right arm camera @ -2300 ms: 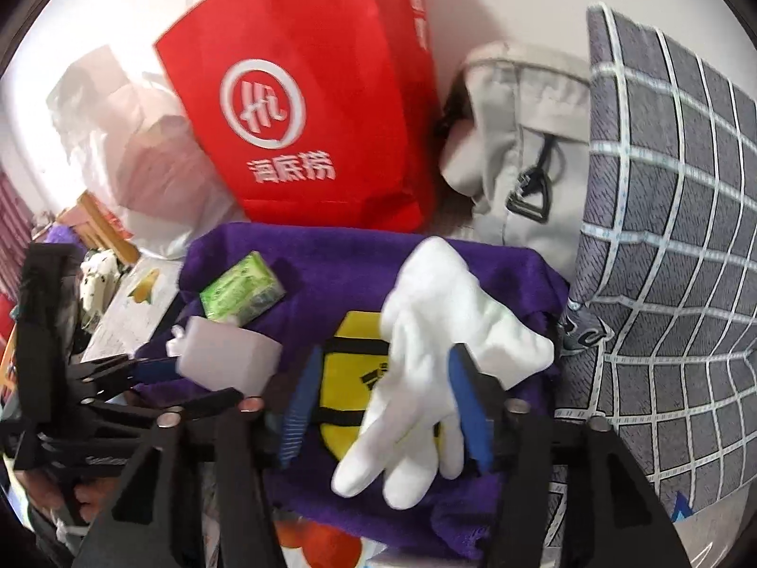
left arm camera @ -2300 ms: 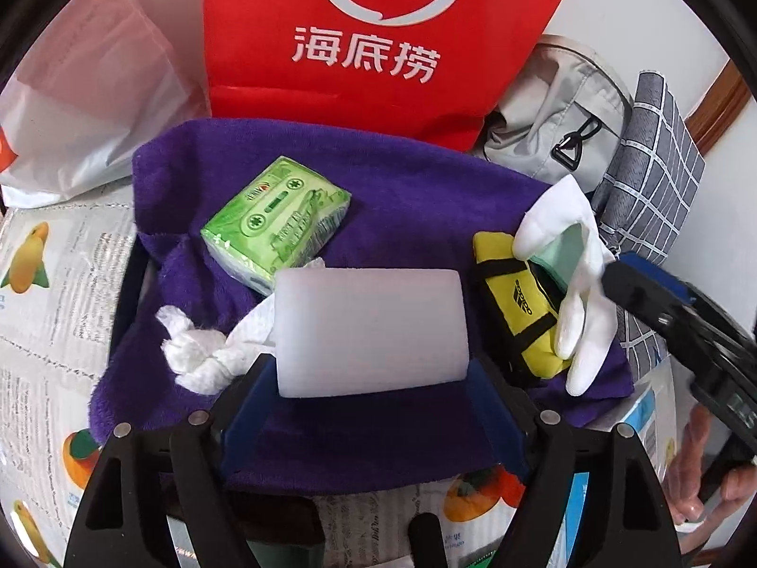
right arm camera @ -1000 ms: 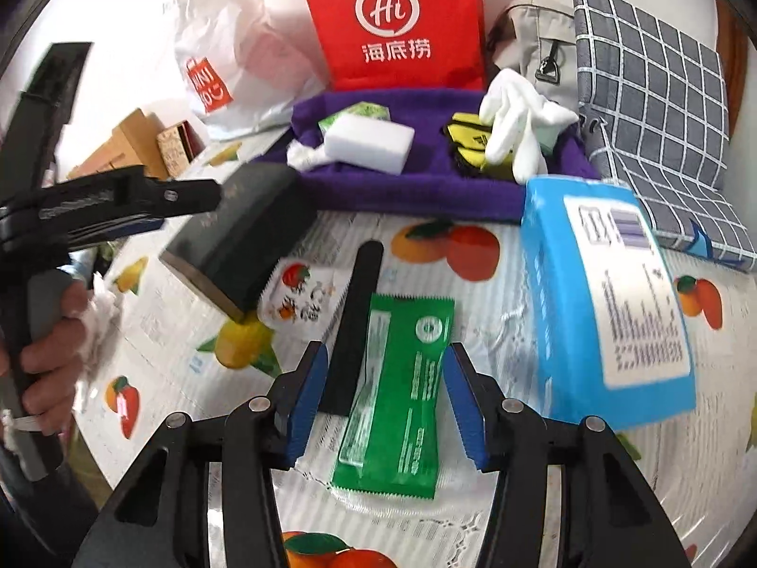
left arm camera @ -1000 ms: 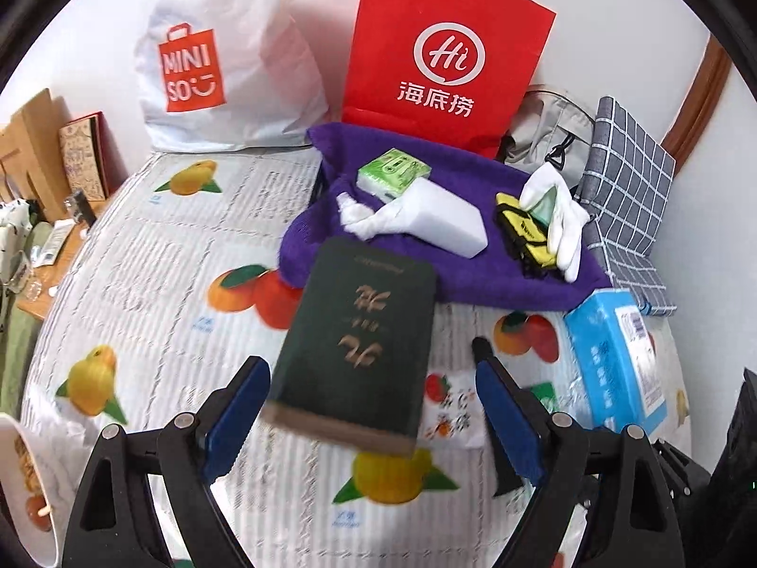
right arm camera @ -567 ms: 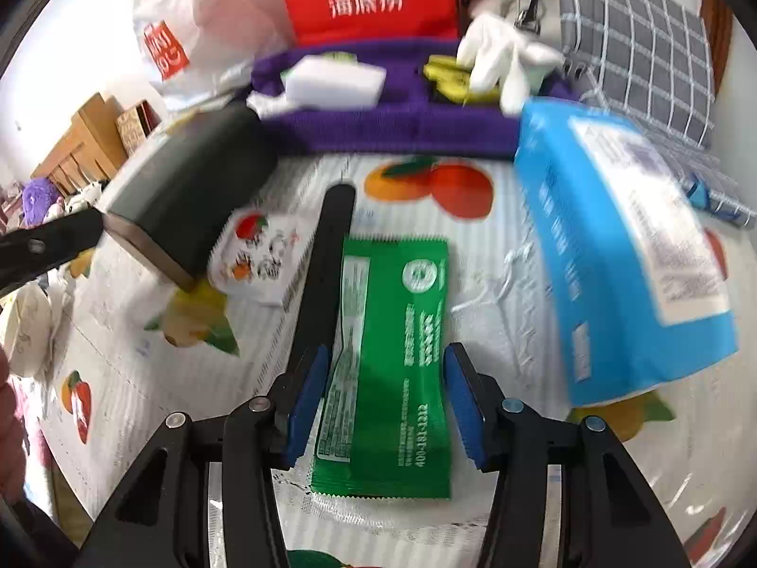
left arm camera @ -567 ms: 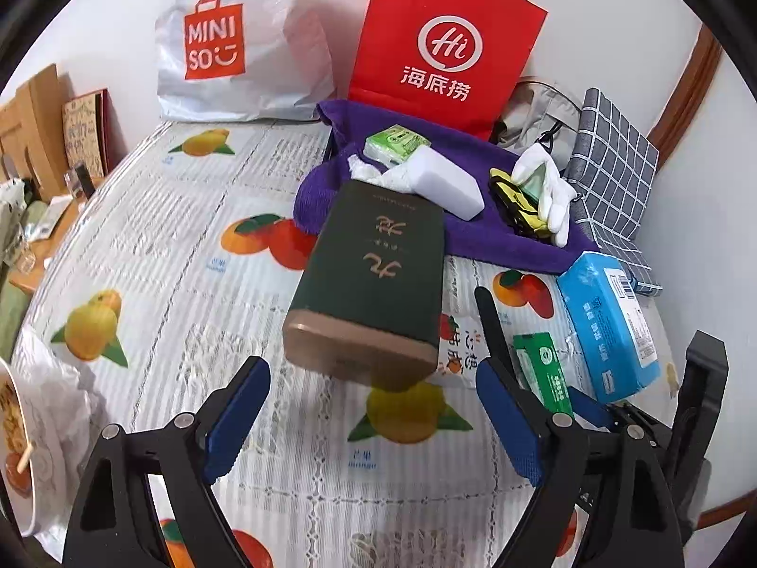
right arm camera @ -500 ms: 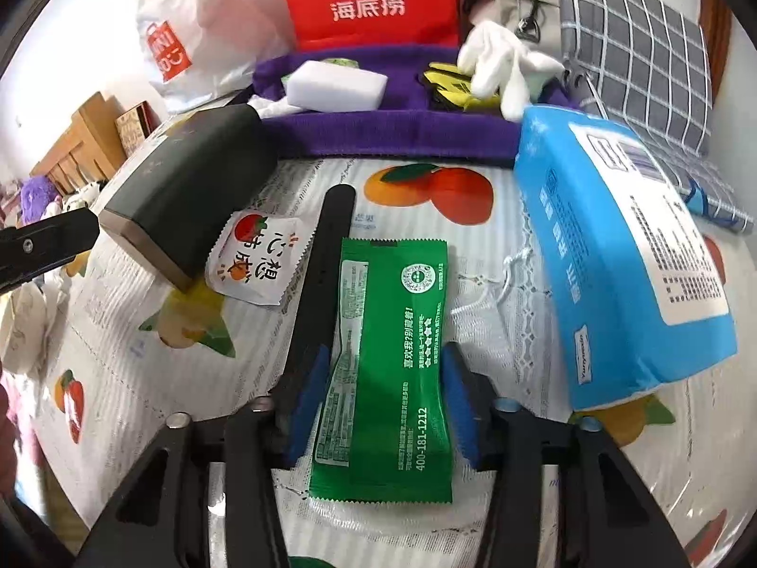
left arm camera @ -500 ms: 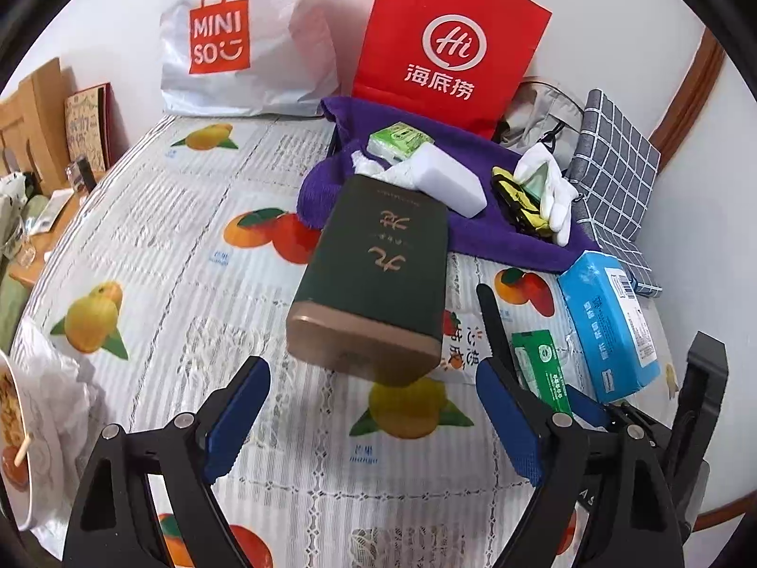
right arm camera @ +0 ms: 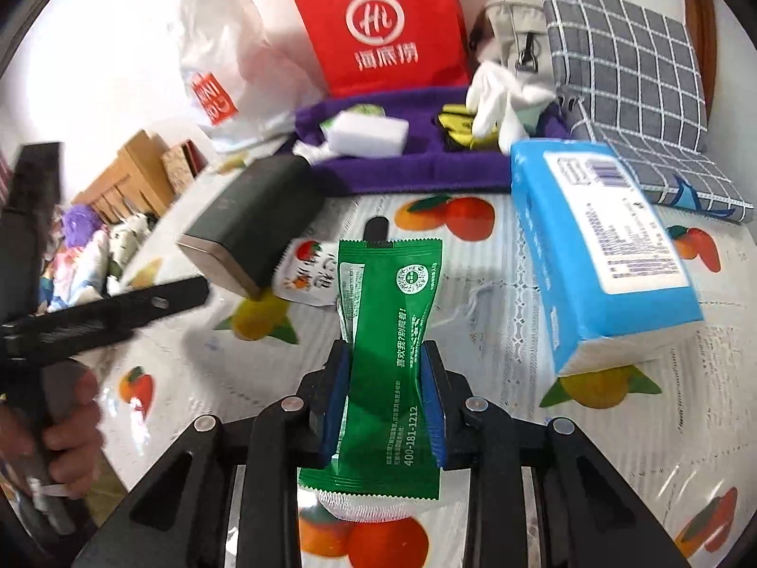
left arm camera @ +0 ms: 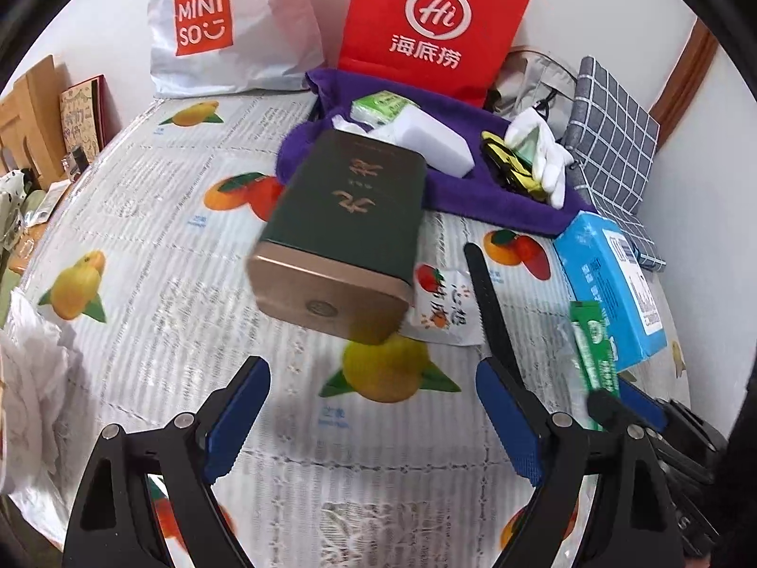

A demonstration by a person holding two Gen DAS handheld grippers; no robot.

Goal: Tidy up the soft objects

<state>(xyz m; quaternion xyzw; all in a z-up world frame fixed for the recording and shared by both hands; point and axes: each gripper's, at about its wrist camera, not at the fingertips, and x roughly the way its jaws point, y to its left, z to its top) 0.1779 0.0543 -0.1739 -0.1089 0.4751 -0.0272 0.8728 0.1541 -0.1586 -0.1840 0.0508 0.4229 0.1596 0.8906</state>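
The right gripper (right arm camera: 384, 395) has just been closing its jaws, which now pinch the green packet (right arm camera: 390, 359), bowed between the pads above the worktop (right arm camera: 497, 326). The left gripper (left arm camera: 371, 419) hangs with jaws wide and empty. A dark box (left arm camera: 340, 232) lies at its twelve o'clock; the purple towel (left arm camera: 473, 194) is beyond.

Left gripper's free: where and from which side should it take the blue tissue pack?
Grip the blue tissue pack across its narrow width, on the two long side faces near the middle, coming down from above. It lies flat, label up, long axis running away from the camera. The open left gripper looks wide enough, though that is a guess.
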